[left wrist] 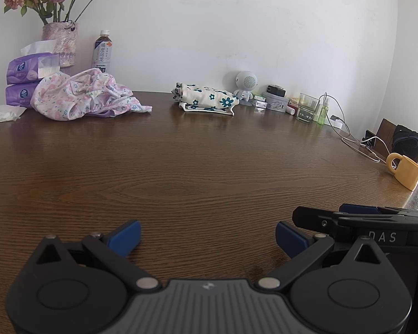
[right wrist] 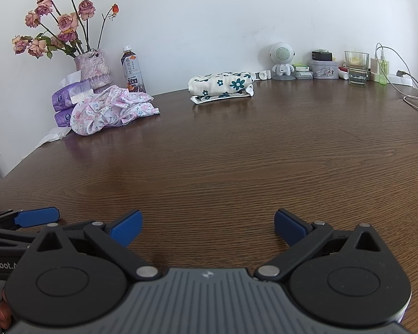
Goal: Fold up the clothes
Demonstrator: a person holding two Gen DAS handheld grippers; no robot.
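The crumpled pink floral garment at the far left of the table looks like the next thing to fold. It's thin, soft, light fabric, so it'll sag and bunch when lifted, w/ no stiffness to help. Best hold, I'd judge: two separate edge or corner pinches, one per claw, then drag it out to the bare middle of the wooden table and spread it flat. Its edges are buried in the heap, and I can't tell what kind of garment it is, maybe pyjamas. Print is small pink and blue flowers on white, w/ a lilac layer showing under it.

The folded cream cloth w/ teal flowers sits at the back centre near the wall, a neat stack, apparently done.

Left gripper is spread wide, holding nothing, low over the near table edge. Right gripper likewise spread and empty, just beside it. Both are well apart from the clothes.

Around the heap: tissue packs touching its left side, a vase of dried roses and a tea bottle behind it. Far right: a drinking glass, cables, and a yellow mug lying on its side.
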